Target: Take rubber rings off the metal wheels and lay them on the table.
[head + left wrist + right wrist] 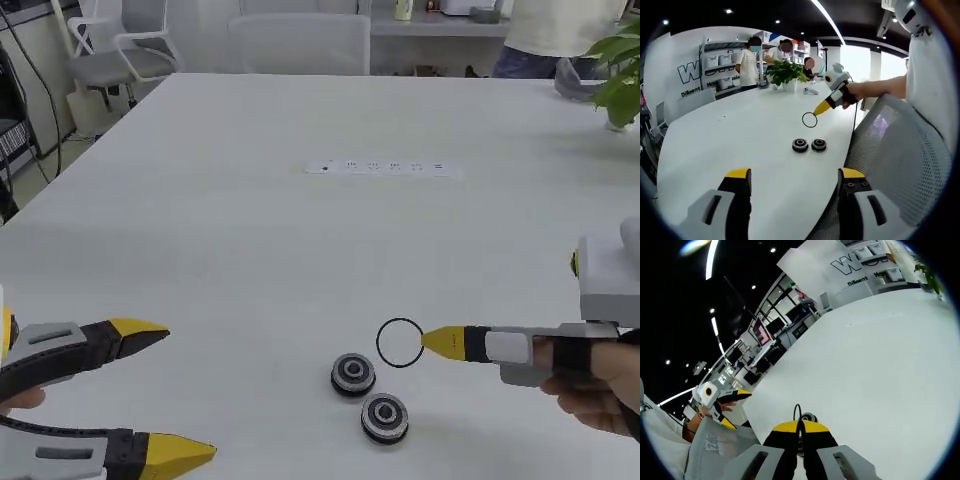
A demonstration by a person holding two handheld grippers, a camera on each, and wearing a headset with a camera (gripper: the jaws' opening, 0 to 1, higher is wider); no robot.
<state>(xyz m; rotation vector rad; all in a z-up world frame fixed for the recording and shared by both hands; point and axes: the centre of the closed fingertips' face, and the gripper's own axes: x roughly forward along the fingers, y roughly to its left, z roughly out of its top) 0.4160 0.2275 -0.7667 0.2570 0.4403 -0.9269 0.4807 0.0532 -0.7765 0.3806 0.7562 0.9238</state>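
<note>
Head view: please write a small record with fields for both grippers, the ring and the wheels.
left gripper: open, holds nothing
right gripper: shut on the rubber ring
rubber ring: off the wheels, pinched at the right gripper's tips
metal wheels: two, close together on the table, near the ring

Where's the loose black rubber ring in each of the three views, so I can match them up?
Head view: rubber ring lower centre-right, pinched at the right gripper tip, just above the metal wheels.
Left gripper view: rubber ring near centre, above the metal wheels.
Right gripper view: rubber ring bottom centre, edge-on between the shut jaws.
Shared landmark: the two metal wheels close by the ring.
</note>
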